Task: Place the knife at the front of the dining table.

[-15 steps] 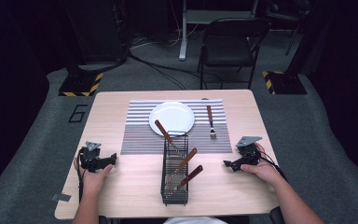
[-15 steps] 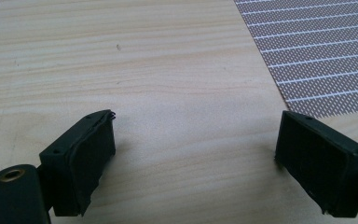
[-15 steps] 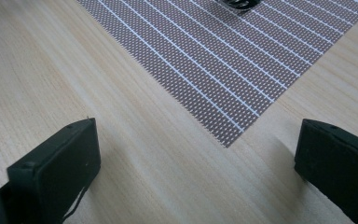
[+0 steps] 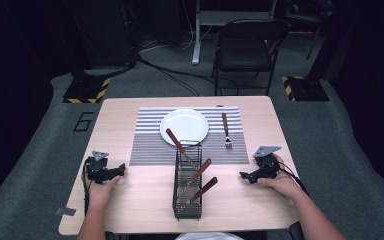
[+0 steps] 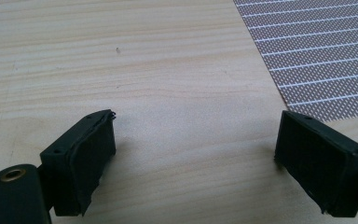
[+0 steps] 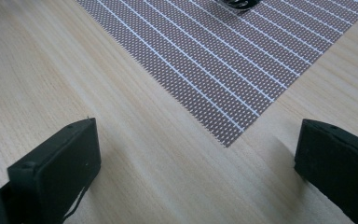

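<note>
My left gripper [image 4: 121, 169] and right gripper [image 4: 244, 175] rest near the table's [image 4: 130, 210] side edges, jaws apart, seemingly empty.

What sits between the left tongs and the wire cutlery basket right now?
Nothing: in the high view, bare wooden table runs from the open left tongs to the wire basket. The left gripper view shows bare wood too, with the striped placemat's corner beyond.
</note>
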A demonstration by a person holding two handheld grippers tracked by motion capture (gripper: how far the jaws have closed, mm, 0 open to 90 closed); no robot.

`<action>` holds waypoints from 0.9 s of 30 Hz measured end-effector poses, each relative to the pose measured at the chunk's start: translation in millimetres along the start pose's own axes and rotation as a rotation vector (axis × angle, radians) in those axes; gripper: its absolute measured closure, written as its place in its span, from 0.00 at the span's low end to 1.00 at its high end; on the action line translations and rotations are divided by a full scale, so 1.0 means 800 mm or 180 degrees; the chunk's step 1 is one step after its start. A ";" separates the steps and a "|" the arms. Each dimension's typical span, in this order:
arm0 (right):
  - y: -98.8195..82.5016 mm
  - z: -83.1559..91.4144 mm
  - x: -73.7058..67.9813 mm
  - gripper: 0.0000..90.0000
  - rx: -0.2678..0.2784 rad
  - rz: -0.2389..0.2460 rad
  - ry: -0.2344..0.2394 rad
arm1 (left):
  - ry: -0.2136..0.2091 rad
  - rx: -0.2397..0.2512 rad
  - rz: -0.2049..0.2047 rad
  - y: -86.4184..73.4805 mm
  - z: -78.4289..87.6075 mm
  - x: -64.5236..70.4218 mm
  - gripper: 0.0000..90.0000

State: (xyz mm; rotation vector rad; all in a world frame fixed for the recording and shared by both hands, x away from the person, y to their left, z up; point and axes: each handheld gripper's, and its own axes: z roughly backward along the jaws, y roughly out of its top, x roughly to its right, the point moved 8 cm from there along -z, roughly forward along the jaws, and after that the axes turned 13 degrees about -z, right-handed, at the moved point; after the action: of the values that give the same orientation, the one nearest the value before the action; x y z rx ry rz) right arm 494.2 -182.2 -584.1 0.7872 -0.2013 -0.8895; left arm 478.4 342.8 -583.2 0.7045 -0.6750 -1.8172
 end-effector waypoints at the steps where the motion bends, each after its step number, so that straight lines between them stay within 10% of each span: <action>1: 0.000 0.000 0.000 0.00 0.0000 -0.0001 0.0000 | -0.0009 -0.0002 -0.0009 0.000 0.000 0.000 0.13; 27: 0.000 0.000 0.000 0.00 0.0004 -0.0008 -0.0008 | -0.0123 -0.0012 0.0004 0.028 0.028 0.010 0.42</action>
State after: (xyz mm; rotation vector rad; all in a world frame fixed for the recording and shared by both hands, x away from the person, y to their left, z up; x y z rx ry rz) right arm 493.8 -182.1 -584.1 0.7878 -0.2030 -0.8927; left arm 473.2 331.2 -553.4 0.6677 -0.6970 -1.8345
